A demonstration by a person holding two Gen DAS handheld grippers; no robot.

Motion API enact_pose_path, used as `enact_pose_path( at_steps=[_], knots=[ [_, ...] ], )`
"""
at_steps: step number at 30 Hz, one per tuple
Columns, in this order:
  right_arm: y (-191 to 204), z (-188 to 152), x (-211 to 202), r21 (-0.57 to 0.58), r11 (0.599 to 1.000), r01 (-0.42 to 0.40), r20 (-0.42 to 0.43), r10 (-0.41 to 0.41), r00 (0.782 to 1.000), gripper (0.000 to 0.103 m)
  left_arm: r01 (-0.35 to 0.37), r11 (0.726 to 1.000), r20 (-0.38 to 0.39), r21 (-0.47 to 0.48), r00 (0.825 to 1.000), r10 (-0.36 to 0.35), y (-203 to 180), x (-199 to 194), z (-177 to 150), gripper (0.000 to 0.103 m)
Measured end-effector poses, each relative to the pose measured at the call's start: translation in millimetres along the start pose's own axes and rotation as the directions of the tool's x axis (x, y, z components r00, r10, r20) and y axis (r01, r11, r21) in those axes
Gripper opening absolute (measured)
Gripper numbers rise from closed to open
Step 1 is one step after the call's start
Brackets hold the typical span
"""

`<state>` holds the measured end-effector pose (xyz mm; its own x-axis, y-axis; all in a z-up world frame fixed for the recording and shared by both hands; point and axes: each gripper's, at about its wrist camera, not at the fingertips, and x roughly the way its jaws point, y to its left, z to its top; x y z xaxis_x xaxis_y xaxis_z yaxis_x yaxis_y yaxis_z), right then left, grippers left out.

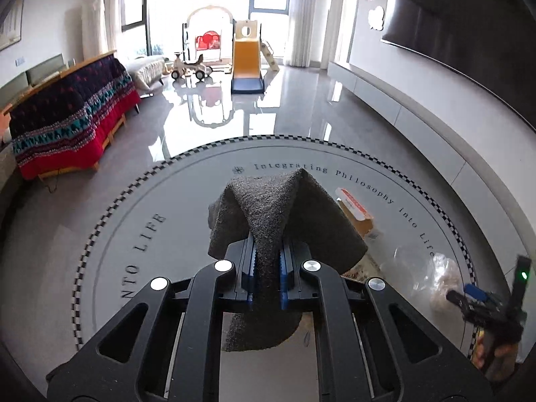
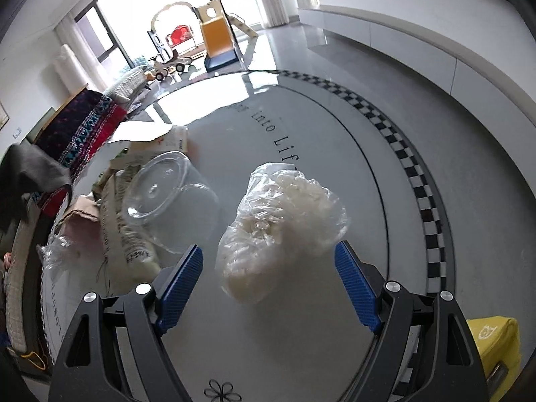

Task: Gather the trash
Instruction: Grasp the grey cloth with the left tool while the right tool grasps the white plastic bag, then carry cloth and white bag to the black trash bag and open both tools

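**A:** A living room's round glass table [image 2: 335,140], strewn with litter: the right gripper [image 2: 268,268] hangs with its blue pads spread wide, grasping nothing, over a crumpled plastic bag [image 2: 284,221]. How should the pickup go?

**B:** Drop straight down so the pads flank the bag's bulk, then squeeze low and firmly; thin film likely slips if only pinched at a loose edge.

**A:** And where does the bag lie?

**B:** Between the pads and just beyond their tips, near the table's right rim. A clear plastic cup [image 2: 167,197] lies tipped just to its left, paper wrappers [image 2: 124,207] beyond that.

**A:** The left gripper [image 1: 268,261]?

**B:** Clenched on a grey cloth [image 1: 278,214], held above the table. A yellow bin [image 2: 495,341] shows at near right.
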<state>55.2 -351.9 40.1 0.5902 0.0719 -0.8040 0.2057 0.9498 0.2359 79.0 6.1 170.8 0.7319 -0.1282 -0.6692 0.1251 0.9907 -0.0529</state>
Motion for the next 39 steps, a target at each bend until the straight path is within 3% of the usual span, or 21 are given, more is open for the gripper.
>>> enact_pose_path(
  at_steps=[4, 6, 9, 15, 23, 39],
  knots=[
    [6, 1, 18, -0.002, 0.999, 0.05, -0.031, -0.05, 0.998, 0.08, -0.021, 1.0, 0.008, 0.008, 1.0, 0.021, 10, -16, -8, 0.009],
    [10, -1, 23, -0.021, 0.999, 0.047, -0.047, -0.048, 0.998, 0.052, -0.038, 0.999, 0.008, 0.012, 0.999, 0.038, 14, -22, -13, 0.009],
    [15, -9, 11, -0.026, 1.0, 0.015, -0.038, -0.016, 0.999, 0.044, -0.042, 0.999, 0.015, 0.001, 0.999, 0.042, 23, -31, -19, 0.009],
    [35, -18, -28, -0.063, 0.998, -0.011, 0.006, 0.012, 1.0, 0.043, -0.032, 0.999, 0.024, -0.005, 0.999, 0.032, 30, -43, -31, 0.009],
    [86, -32, -78, -0.154, 0.982, -0.107, 0.038, 0.114, 0.993, 0.043, -0.028, 0.999, 0.054, -0.027, 0.998, 0.029, 49, -75, -51, 0.009],
    [224, -84, -114, -0.395, 0.882, -0.258, -0.015, 0.275, 0.961, 0.044, -0.089, 0.988, 0.099, -0.124, 0.99, 0.101, 103, -147, -106, 0.009]
  ],
)
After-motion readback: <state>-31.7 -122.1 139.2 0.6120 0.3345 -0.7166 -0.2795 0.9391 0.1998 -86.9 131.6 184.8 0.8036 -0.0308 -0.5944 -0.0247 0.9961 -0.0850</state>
